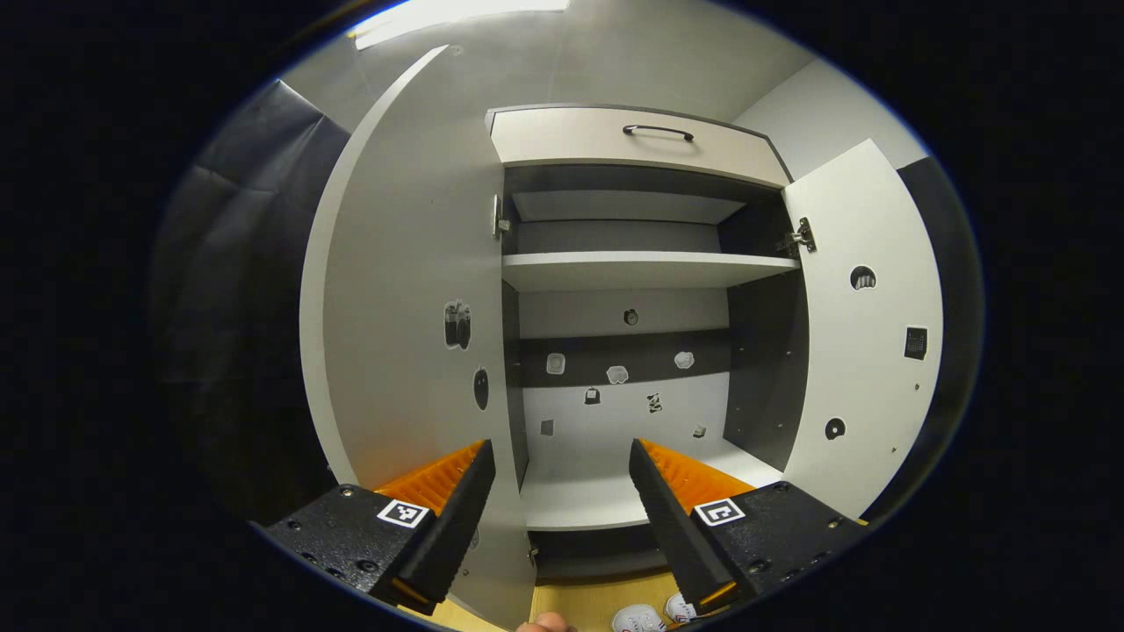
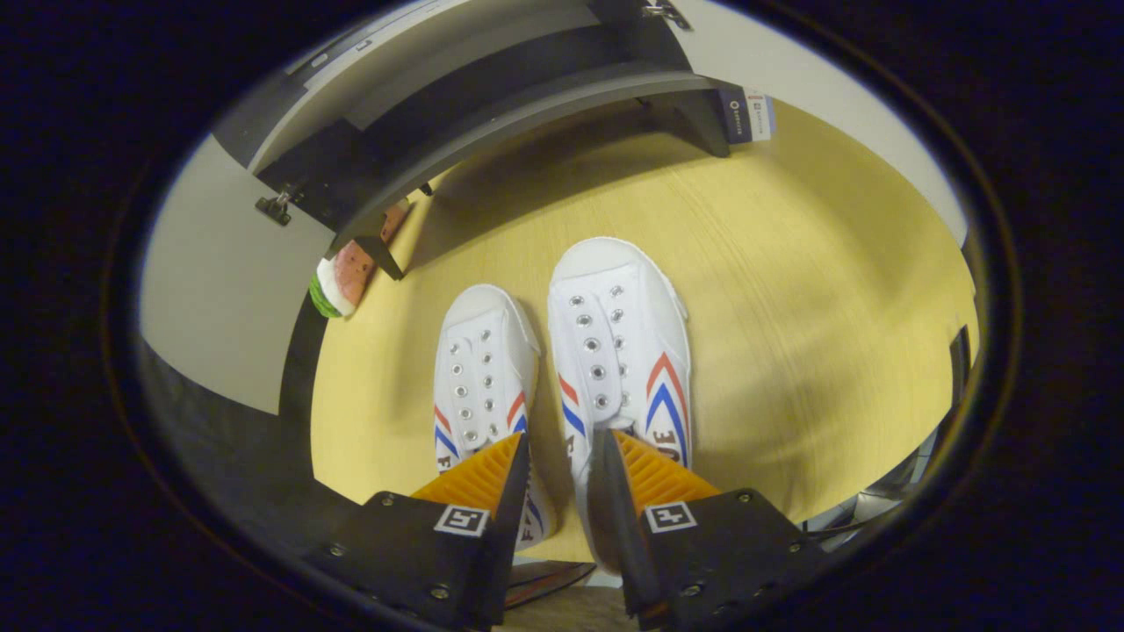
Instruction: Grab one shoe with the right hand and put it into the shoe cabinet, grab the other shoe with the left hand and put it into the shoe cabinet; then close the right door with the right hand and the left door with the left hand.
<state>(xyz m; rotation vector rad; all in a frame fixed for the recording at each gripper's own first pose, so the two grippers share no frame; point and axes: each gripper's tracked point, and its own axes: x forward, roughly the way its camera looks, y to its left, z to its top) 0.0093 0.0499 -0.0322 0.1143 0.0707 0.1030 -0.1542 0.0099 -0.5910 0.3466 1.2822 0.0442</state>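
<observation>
Shoes (image 2: 562, 369), two, on floor; right gripper (image 2: 562, 461) fingers narrowly apart, left gripper (image 1: 562, 474) fingers wide, empty

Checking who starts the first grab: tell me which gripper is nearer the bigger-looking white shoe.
Right. The right gripper sits at the shoe, its fingers straddling the inner side wall. The left gripper is raised, facing the open cabinet.

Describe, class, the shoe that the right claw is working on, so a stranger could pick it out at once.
Start at the open shoe cabinet and look down to the yellow wooden floor before it, where two white shoes lie side by side. The one meant is the right-hand shoe in the right gripper view. Unlike the other shoe, its inner edge sits between the right claw fingers.
</observation>
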